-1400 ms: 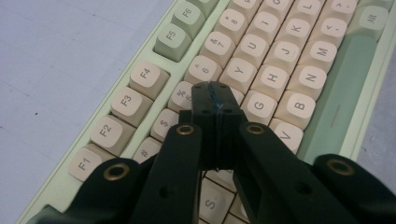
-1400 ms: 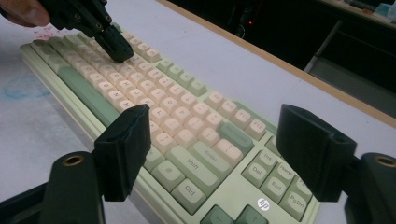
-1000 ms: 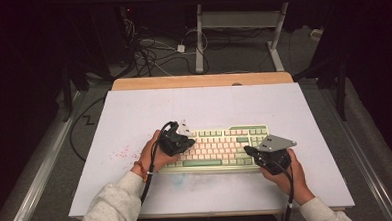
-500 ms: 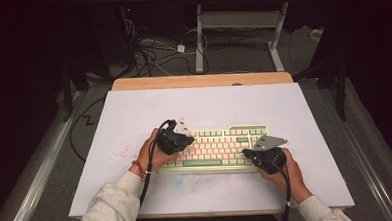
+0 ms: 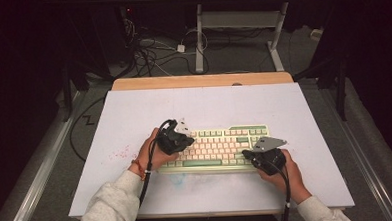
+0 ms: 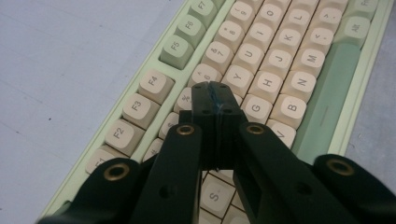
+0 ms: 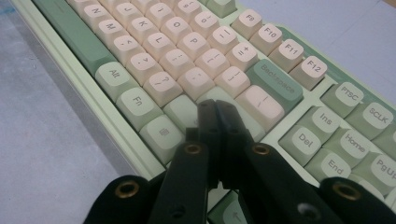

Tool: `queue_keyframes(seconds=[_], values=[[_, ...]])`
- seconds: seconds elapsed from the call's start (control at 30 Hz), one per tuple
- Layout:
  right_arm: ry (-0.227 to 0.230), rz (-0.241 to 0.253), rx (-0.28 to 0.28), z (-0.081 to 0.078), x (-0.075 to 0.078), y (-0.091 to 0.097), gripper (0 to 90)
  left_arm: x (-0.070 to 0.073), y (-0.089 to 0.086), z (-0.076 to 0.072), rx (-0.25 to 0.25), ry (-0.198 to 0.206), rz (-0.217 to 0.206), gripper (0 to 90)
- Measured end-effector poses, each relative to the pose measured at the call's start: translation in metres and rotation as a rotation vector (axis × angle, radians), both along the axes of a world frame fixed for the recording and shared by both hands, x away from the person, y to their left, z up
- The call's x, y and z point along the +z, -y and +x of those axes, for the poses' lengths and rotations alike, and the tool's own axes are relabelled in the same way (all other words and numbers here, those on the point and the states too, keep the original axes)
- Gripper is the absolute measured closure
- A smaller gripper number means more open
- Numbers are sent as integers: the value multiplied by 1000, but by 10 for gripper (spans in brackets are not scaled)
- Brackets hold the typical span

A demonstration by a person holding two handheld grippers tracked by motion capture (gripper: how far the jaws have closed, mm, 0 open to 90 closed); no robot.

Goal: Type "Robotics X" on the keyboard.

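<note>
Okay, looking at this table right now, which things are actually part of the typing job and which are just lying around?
In the job:
- pale green keyboard with cream keycaps
- left gripper, jaws closed, above the keys near T and G
- right gripper, jaws closed, over the keys near Backspace

Just lying about:
- tangle of black cables on the floor
- white table frame behind
- pink specks on the white tabletop

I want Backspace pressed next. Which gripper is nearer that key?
Right. The right gripper sits shut just below the Backspace key, over the keyboard's right part; the left gripper, also shut, is over the left letter keys.
</note>
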State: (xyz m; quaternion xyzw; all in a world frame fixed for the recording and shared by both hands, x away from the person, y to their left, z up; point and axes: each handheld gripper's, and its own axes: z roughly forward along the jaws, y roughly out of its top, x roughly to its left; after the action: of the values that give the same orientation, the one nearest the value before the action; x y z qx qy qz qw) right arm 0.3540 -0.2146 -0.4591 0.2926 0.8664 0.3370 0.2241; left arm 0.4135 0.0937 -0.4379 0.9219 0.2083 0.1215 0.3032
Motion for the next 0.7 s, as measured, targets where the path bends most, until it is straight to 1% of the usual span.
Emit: queue_keyframes(seconds=[0.23, 0.5, 0.57, 0.63, 0.67, 0.7], values=[[2, -4, 0, -1, 0, 0, 900, -6, 6, 3, -7, -9, 29, 880], [5, -9, -1, -2, 0, -1, 900, -6, 4, 3, -6, -13, 29, 880], [6, -9, 0, -2, 0, -1, 900, -6, 5, 3, -7, -11, 33, 880], [5, -9, 0, -1, 0, -1, 900, -9, 6, 3, -10, -21, 41, 879], [5, -9, 0, -1, 0, -1, 900, -10, 6, 3, -7, -23, 27, 879], [5, -10, 0, -2, 0, -1, 900, -9, 6, 3, -8, -19, 31, 879]])
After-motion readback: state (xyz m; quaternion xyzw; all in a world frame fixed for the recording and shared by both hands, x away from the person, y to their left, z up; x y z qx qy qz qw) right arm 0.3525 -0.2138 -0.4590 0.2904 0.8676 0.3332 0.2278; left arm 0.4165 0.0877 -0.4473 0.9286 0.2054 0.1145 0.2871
